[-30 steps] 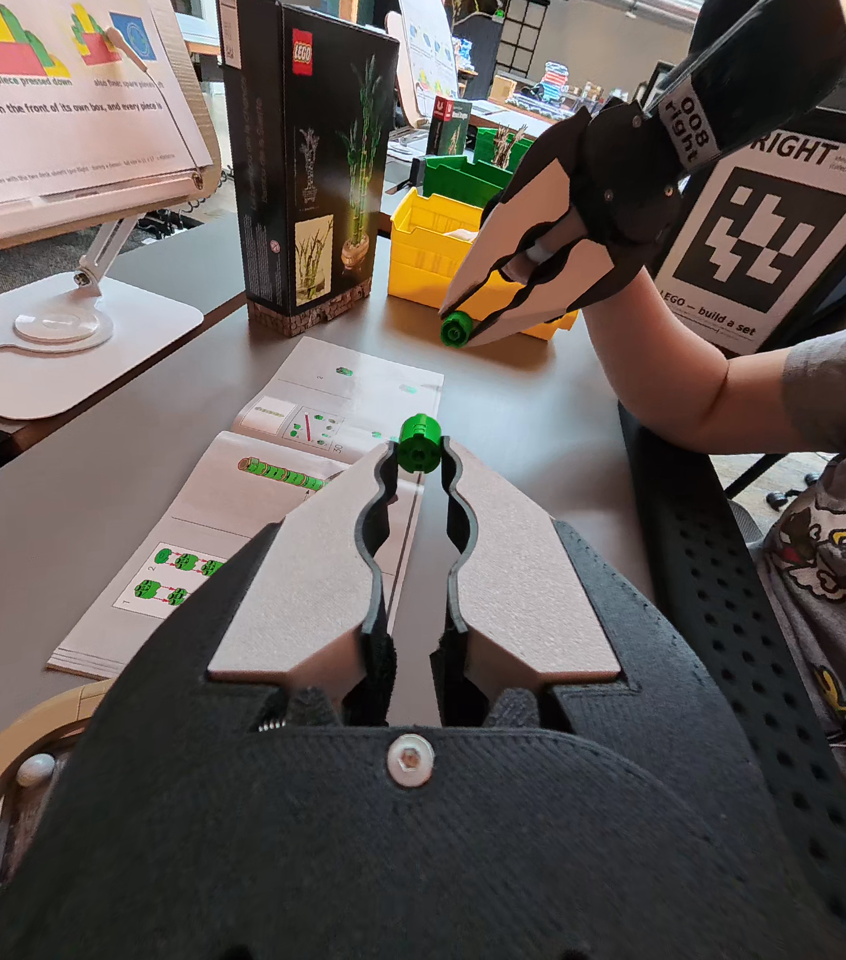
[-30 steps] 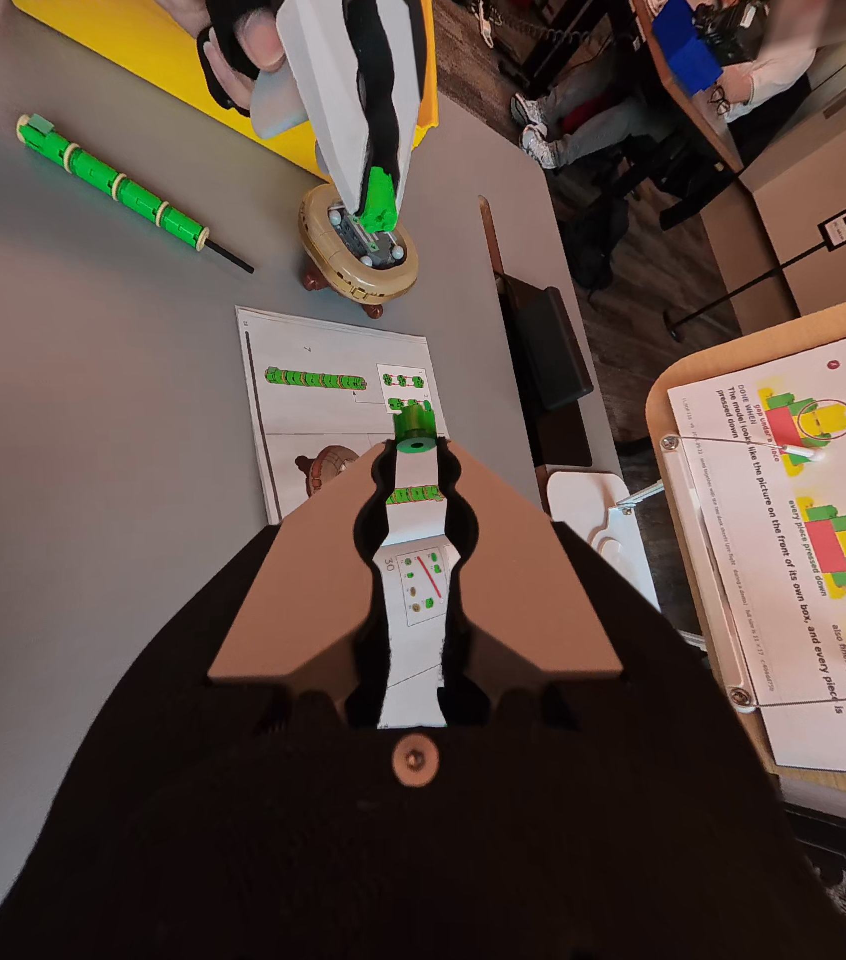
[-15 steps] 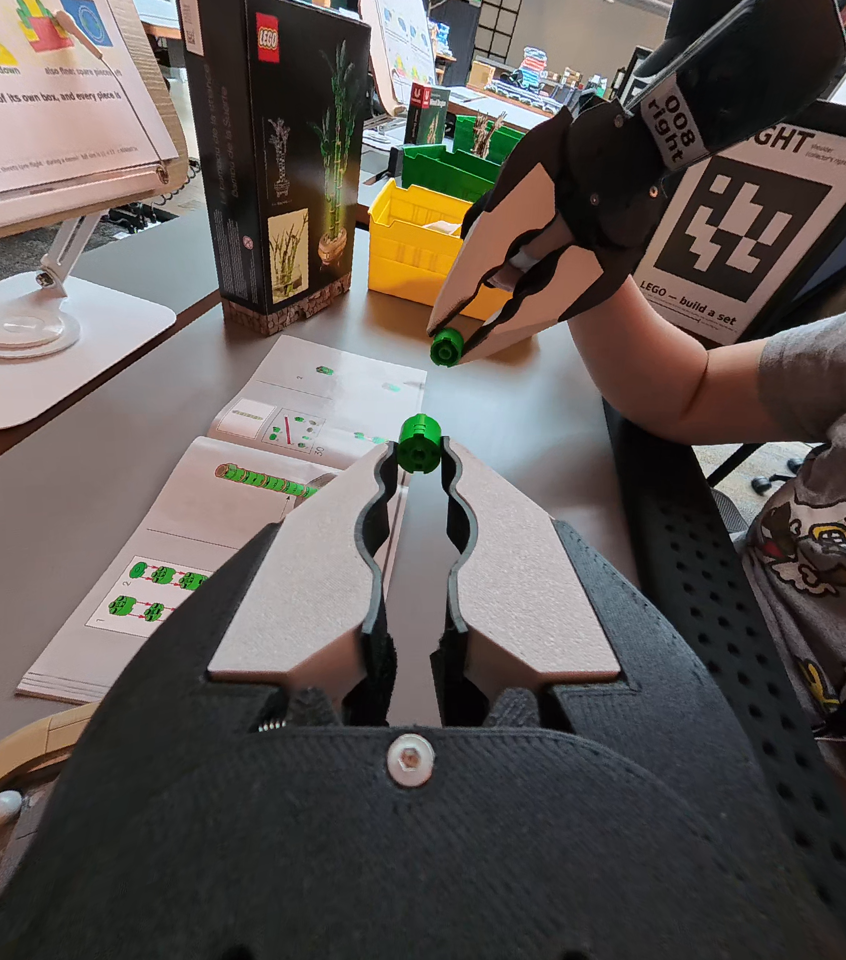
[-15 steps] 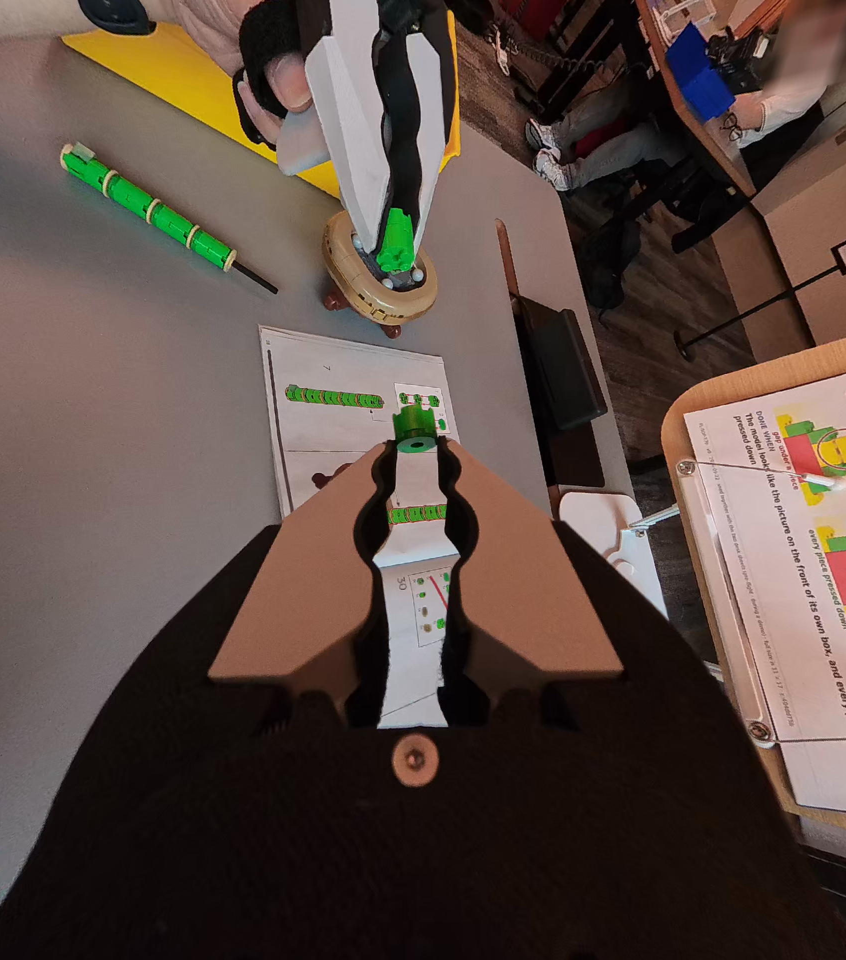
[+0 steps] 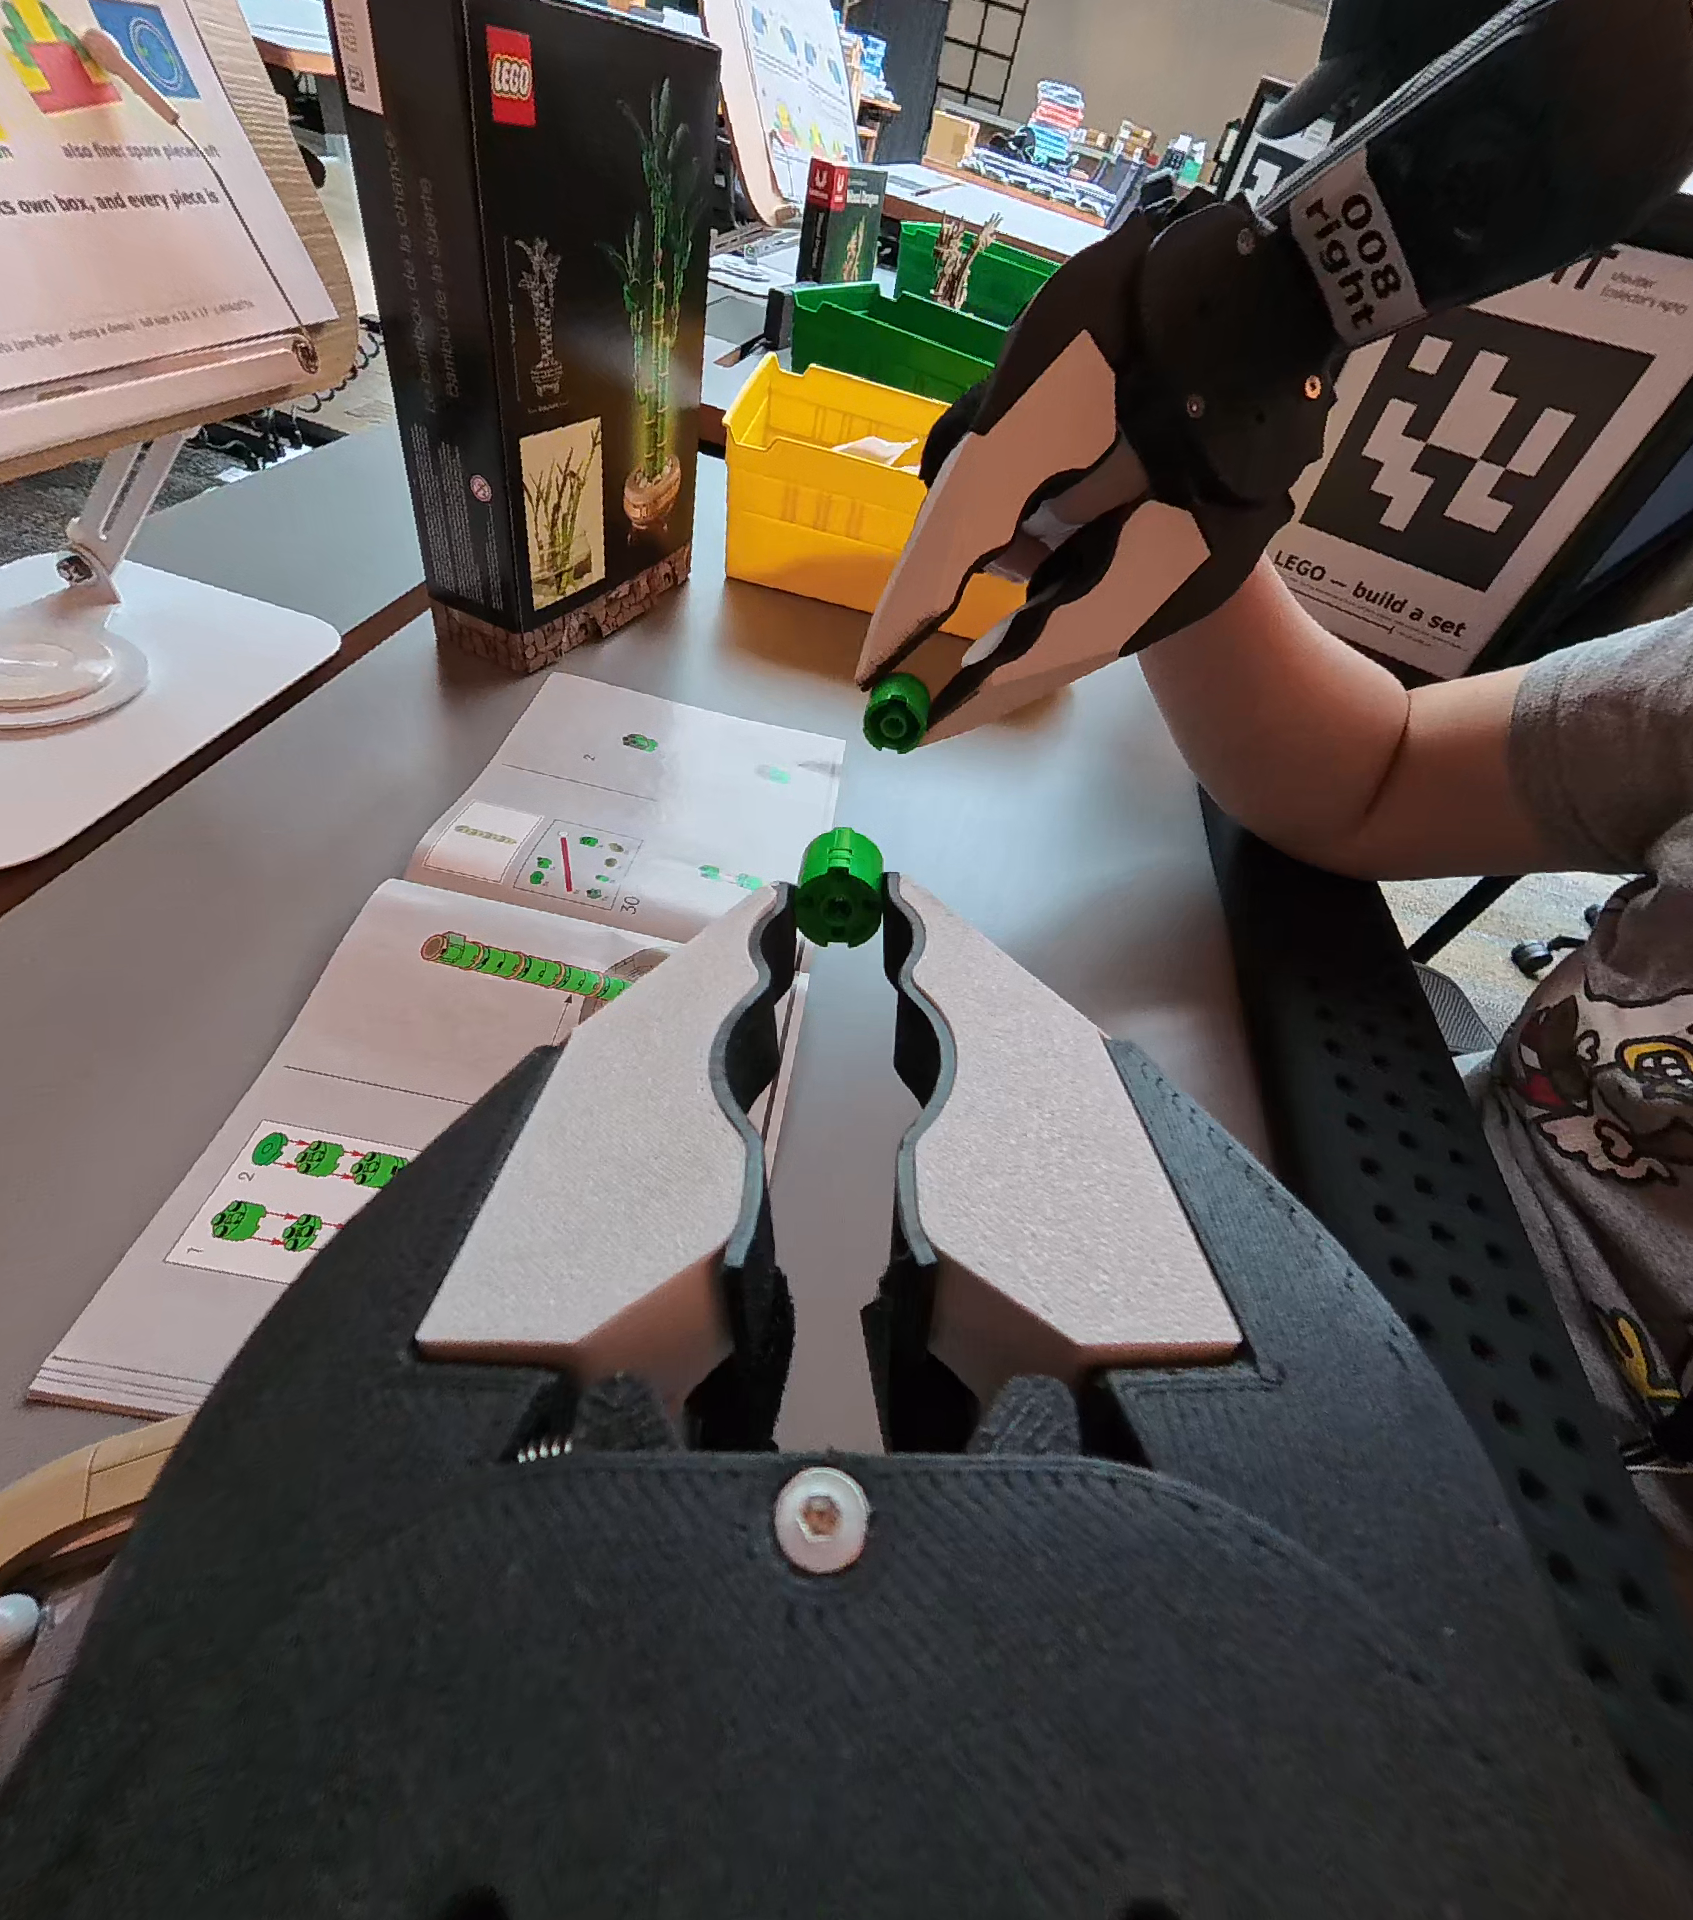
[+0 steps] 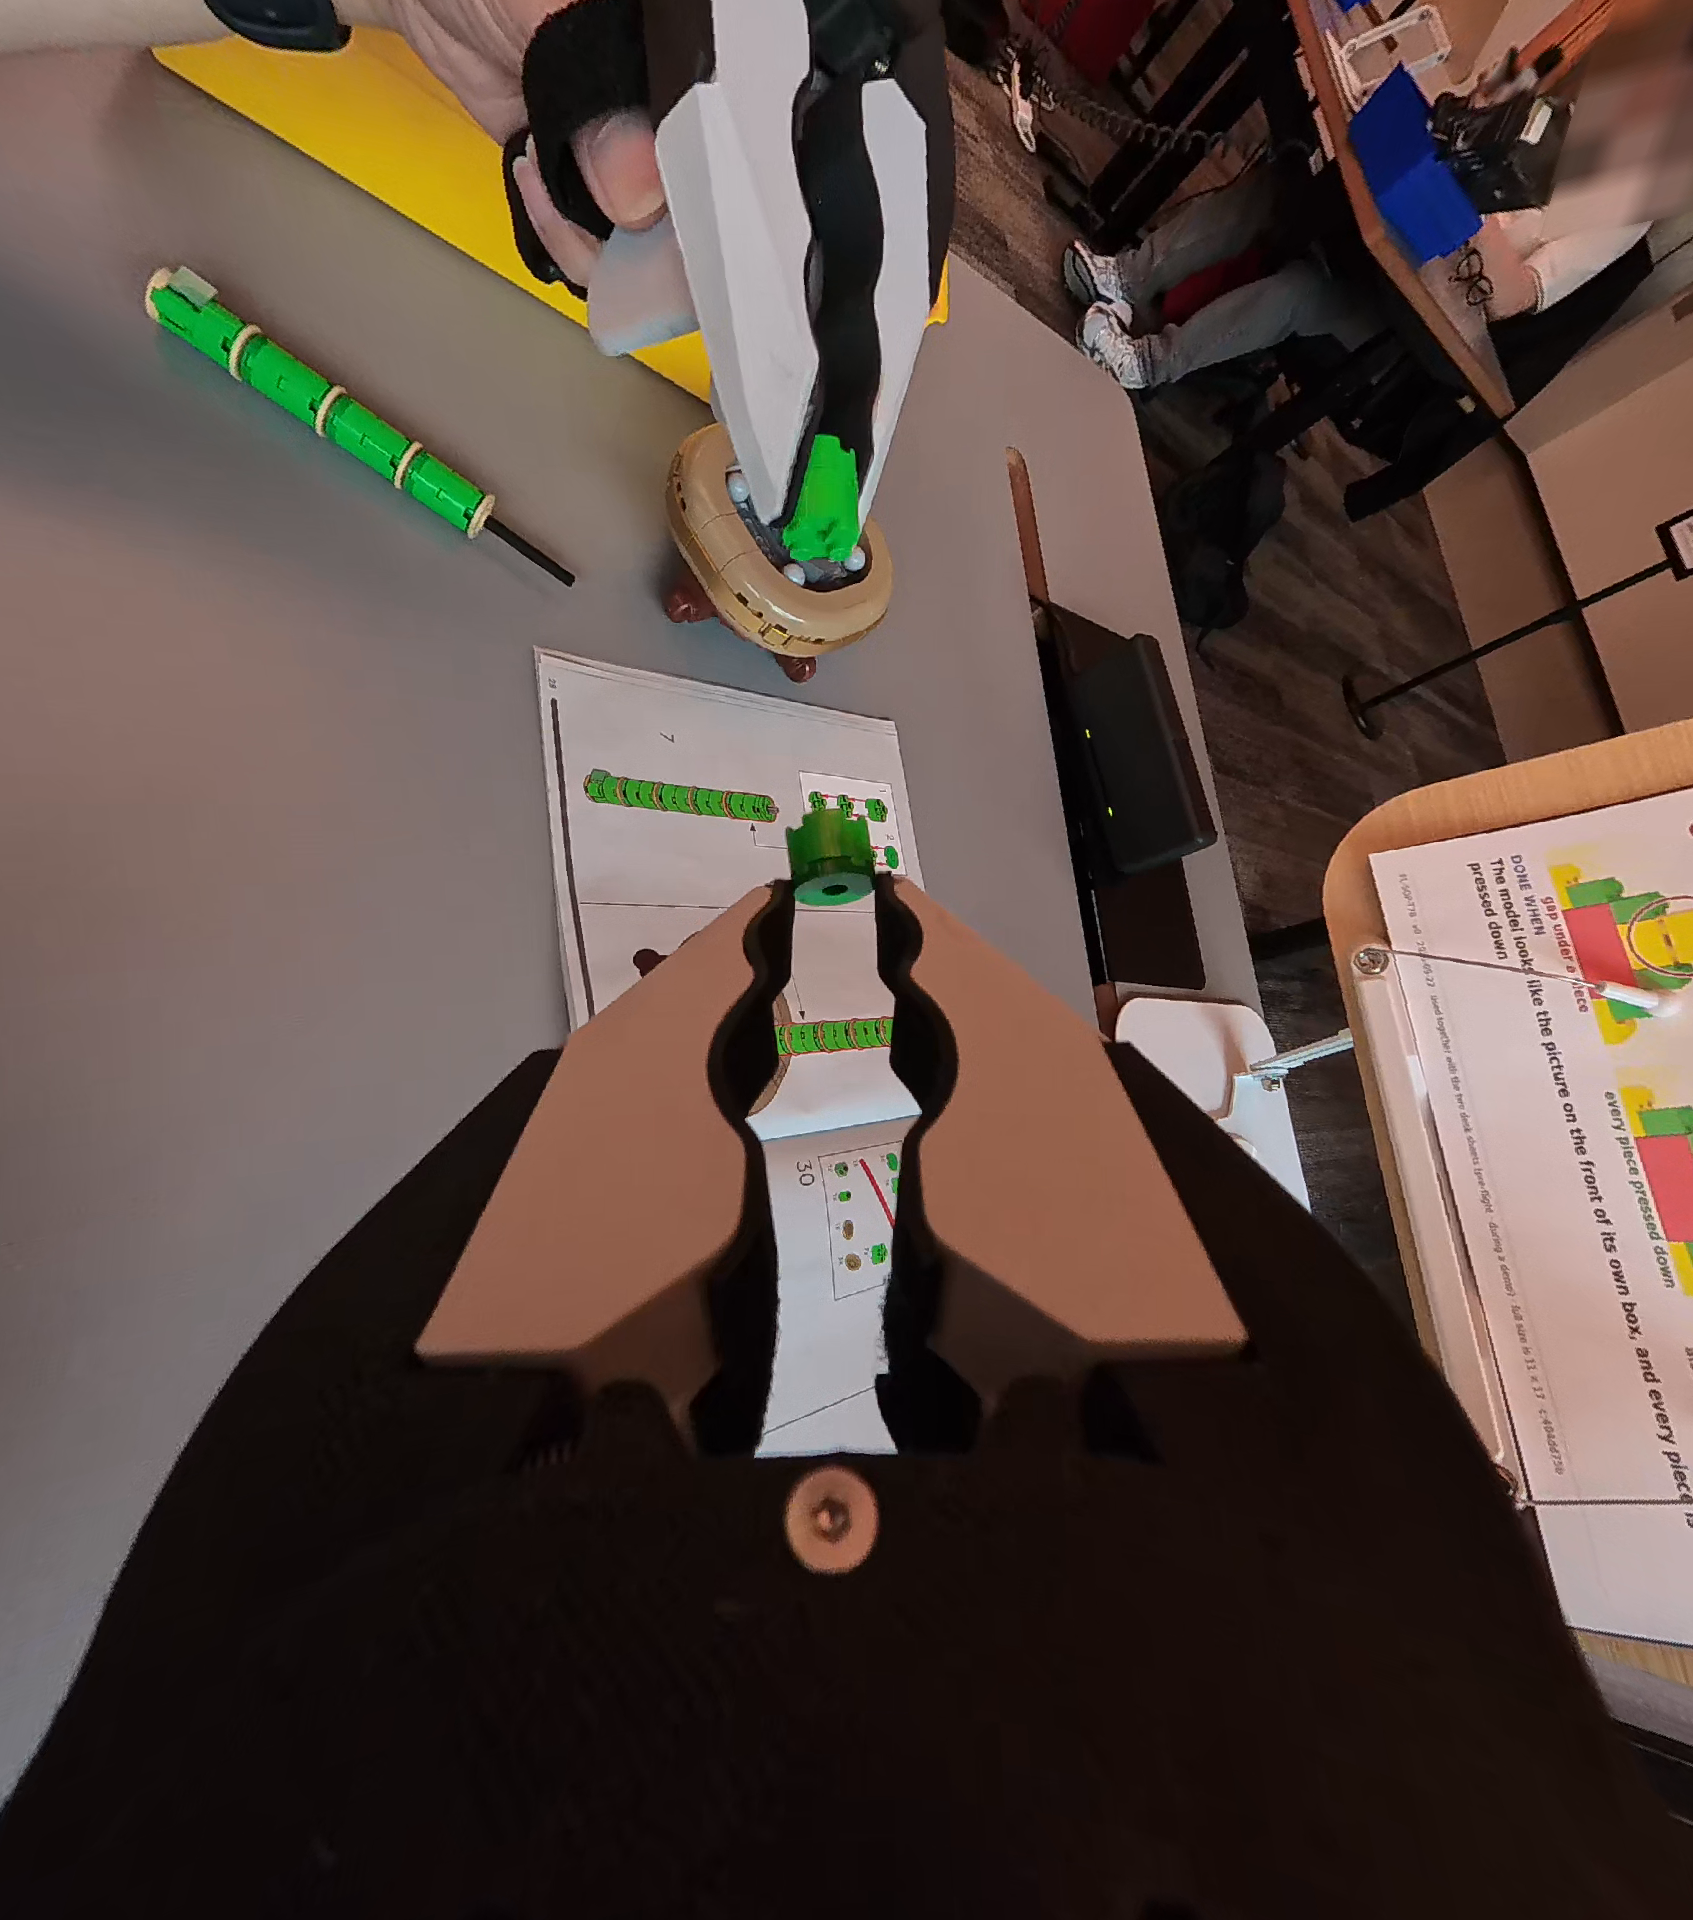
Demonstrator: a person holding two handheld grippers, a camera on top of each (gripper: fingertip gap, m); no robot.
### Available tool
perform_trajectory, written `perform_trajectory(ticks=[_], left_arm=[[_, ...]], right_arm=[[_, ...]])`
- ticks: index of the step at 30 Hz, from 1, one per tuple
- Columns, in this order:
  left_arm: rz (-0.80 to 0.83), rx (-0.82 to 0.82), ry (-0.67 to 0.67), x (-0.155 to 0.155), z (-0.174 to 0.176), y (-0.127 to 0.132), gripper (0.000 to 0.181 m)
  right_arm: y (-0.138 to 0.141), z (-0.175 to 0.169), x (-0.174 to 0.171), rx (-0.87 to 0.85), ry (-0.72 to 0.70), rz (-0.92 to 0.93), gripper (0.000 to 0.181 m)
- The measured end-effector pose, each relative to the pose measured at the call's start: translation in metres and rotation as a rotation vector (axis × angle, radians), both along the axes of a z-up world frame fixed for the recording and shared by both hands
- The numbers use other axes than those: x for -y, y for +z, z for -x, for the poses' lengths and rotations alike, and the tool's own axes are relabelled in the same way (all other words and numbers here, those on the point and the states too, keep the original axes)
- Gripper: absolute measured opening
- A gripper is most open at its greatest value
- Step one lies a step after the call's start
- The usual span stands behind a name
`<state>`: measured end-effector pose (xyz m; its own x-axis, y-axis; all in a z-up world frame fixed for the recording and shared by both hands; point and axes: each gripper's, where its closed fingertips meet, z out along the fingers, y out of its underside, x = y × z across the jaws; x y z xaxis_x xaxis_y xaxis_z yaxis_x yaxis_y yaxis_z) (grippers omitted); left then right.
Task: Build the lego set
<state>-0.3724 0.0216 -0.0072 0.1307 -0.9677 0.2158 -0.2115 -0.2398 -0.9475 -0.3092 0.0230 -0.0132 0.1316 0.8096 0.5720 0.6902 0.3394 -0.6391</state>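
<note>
My left gripper (image 5: 839, 896) is shut on a green round brick (image 5: 839, 888), held above the open instruction booklet (image 5: 406, 1039). My right gripper (image 6: 831, 883) is shut on a second green round brick (image 6: 829, 854); it also shows in the left wrist view (image 5: 909, 707), a short way beyond the left one. The two bricks face each other and do not touch. The left gripper shows in the right wrist view (image 6: 821, 509), above the tan pot base (image 6: 780, 592). A finished green bamboo stalk (image 6: 322, 405) on a black rod lies on the table, far left.
The black set box (image 5: 530, 332) stands behind the booklet, with a yellow bin (image 5: 821, 488) and green bins (image 5: 883, 322) to its right. A sheet stand (image 5: 21, 665) is at the left. A marker sign (image 5: 1465, 457) and a person's arm (image 5: 1341, 748) are on the right. My right fingertips sit around 7 cm from my left ones. From my left tips it is roughly 15 cm to the tan pot base (image 6: 780, 592); from my right, 20 cm.
The two grippers, each holding its green brick, have drawn a little closer together. The left gripper now looms larger in the right wrist view.
</note>
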Motion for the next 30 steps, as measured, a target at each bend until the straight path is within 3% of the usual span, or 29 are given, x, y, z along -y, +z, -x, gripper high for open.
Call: perform_trajectory(ticks=[30], left_arm=[[-0.004, 0.024, -0.007, 0.0000, 0.0030, 0.0002, 0.014]], right_arm=[[-0.0006, -0.0043, -0.0062, 0.016, -0.019, -0.021, 0.015]])
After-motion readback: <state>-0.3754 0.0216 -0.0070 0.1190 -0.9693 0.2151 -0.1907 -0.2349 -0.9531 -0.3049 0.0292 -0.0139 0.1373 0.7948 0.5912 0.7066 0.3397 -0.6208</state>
